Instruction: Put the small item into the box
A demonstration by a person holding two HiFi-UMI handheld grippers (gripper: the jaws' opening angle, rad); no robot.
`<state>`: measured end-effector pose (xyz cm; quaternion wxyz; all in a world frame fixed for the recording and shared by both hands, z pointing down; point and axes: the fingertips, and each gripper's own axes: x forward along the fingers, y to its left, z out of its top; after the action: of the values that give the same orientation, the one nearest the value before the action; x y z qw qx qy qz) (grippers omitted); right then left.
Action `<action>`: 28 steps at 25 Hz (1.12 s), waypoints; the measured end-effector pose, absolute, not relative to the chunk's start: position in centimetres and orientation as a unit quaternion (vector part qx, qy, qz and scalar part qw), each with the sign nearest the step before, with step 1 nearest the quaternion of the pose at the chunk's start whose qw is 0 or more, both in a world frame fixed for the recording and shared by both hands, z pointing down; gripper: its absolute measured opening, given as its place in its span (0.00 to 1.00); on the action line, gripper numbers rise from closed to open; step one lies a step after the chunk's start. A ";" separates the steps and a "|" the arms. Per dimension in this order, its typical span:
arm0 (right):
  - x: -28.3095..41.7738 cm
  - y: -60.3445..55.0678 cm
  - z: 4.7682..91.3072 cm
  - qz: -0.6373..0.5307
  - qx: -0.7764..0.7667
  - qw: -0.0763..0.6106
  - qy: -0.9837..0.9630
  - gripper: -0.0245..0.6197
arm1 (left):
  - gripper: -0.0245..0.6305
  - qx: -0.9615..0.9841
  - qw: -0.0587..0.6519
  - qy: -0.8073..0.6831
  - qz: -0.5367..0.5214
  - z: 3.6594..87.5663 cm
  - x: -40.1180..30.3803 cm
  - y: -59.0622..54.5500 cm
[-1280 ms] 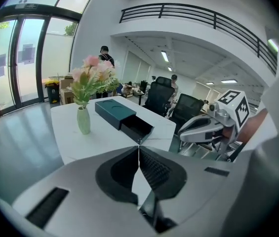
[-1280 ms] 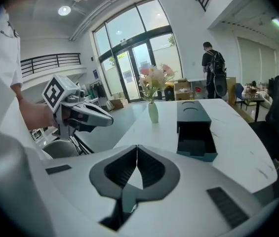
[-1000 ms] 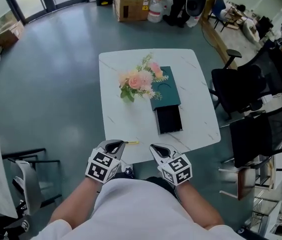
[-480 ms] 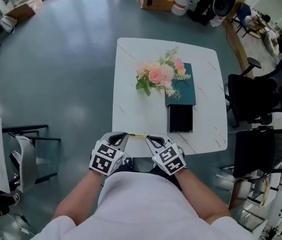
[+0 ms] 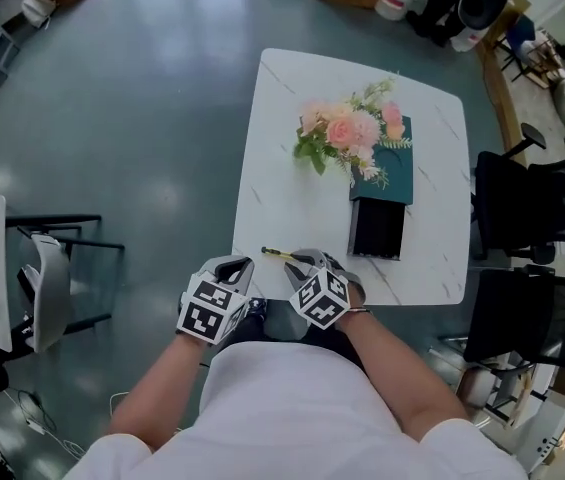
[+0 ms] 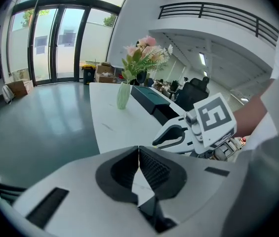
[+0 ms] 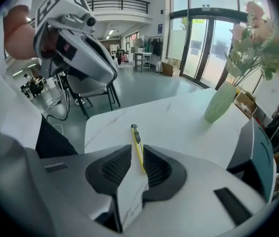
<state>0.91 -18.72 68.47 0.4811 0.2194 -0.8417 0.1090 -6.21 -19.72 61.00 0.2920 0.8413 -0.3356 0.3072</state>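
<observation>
So the right gripper [image 5: 307, 260] has slid forward since a second ago. Its jaws now sit slightly apart around the near end of the small yellow item [image 5: 278, 255], which lies flat at the front edge of the surface [image 5: 282, 168]. No squeeze yet, I'd say, so the pickup is about to happen. The left gripper [image 5: 234, 265] hangs back off the edge, jaws closed on nothing. The dark box [image 5: 377, 230] sits open, well apart to the right. I can't read any writing, only the square markers.

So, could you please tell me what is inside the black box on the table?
Only a dark, seemingly empty interior shows in the black box. Its far end is covered by the green lid, so that part cannot be seen.
</observation>
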 end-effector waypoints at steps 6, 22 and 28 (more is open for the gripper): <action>0.8 -19.3 70.5 0.092 0.206 0.513 -0.828 0.20 | 0.06 0.834 0.302 -0.346 0.306 61.5 -7.6 -19.0; 0.7 -19.1 71.3 0.133 0.185 0.522 -0.822 0.14 | 0.06 0.828 0.315 -0.357 0.298 61.5 -9.3 -19.8; 0.3 -18.9 70.2 0.133 0.190 0.506 -0.831 0.14 | 0.06 0.829 0.315 -0.354 0.296 61.5 -8.7 -19.6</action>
<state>0.31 -18.94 70.15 0.5059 0.1899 -0.8309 0.1326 -8.74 -19.64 61.48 0.3147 0.8295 -0.3537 0.2964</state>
